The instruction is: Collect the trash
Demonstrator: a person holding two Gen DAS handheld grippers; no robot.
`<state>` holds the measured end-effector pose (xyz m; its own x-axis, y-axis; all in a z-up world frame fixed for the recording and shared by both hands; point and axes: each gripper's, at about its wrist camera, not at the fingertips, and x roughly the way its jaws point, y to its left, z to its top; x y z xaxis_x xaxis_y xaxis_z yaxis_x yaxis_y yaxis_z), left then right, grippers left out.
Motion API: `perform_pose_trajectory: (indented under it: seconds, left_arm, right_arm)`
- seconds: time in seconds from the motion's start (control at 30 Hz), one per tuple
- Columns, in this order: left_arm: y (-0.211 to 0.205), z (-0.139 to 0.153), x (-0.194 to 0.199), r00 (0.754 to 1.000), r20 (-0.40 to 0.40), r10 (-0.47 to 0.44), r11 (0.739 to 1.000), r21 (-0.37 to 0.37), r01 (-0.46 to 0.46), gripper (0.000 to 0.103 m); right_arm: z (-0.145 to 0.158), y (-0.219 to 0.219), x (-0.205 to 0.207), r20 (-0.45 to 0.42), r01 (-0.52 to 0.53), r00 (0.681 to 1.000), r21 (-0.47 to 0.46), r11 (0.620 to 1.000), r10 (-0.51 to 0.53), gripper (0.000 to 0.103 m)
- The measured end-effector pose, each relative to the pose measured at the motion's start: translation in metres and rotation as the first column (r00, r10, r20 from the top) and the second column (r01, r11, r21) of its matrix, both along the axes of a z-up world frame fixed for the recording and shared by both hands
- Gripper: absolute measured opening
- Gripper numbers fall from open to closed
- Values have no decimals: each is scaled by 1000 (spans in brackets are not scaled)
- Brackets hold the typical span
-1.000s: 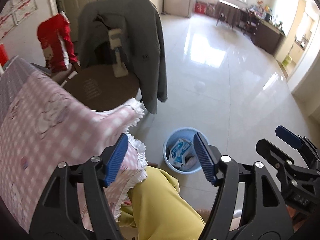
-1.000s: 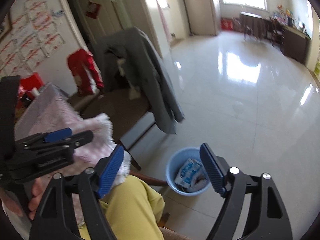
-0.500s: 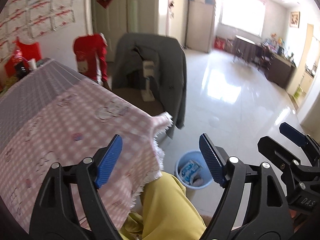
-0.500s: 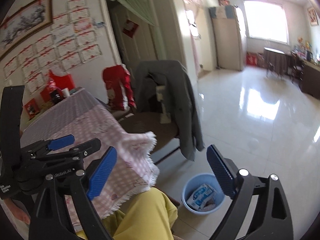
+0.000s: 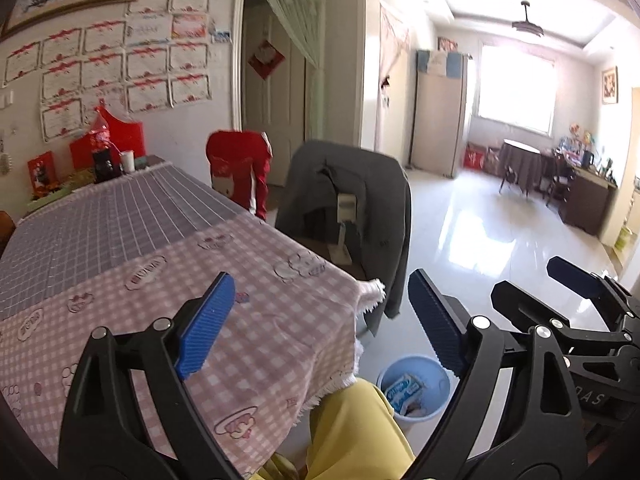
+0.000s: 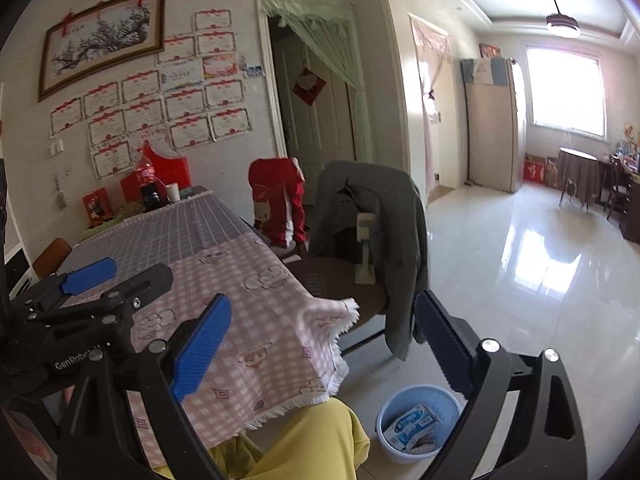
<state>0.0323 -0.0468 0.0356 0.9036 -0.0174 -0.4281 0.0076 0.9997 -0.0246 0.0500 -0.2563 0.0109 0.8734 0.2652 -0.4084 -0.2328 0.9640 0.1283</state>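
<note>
Down on the tiled floor, the blue bin [image 5: 416,390] stands just beside the corner of the bench [image 5: 120,240], next to the person's yellow-clad knee [image 5: 352,428]. Inside it lies a white-and-blue wrapper [image 5: 404,392] with some other crumpled scraps that are too small to tell apart. The right wrist view shows the same bin [image 6: 418,422] low in the picture, the wrapper [image 6: 416,426] lying across its bottom.

Both tools are held above the near end of the bench, pointing over it toward the room. The left gripper [image 5: 320,328] has its blue fingers [image 5: 206,326] released and still spreading; nothing lies between them, only the checked cloth and the floor seen beyond. The right gripper [image 6: 324,350] likewise has its fingers [image 6: 202,346] released and wide apart, with nothing between them. Each tool also shows at the edge of the other's view, the right one [image 5: 568,320] to the right side and the left one [image 6: 88,296] to the left.

A pink checked cloth [image 6: 260,320] with a fringed edge covers the near part of the bench, and a grey gridded one covers the far part. At the far end stand a dark bottle [image 6: 148,184], a white cup [image 6: 173,192] and red boxes. A chair draped with a grey jacket [image 5: 360,200] stands just past the corner, and a red garment [image 5: 240,172] hangs over another chair behind it.
</note>
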Motion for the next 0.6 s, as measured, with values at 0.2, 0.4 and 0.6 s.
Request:
perform_pose_trajectory:
  seconds: [0.2,0.4,0.6]
  left_arm:
    - [6,12,-22,997,65,29,1000,-5,-29,90]
    - [11,19,-34,994,95,48,999,-13,-47,92]
    - [15,19,-37,994,88,61,998,-22,-59,93]
  right_arm:
    - [16,4,-18,63,-13,998,-3,1000,14,94]
    - [24,7,-28,96,-19,995,-18,1000,20,95]
    - [27,11,-32,101,-30,994,-30,999,33,95]
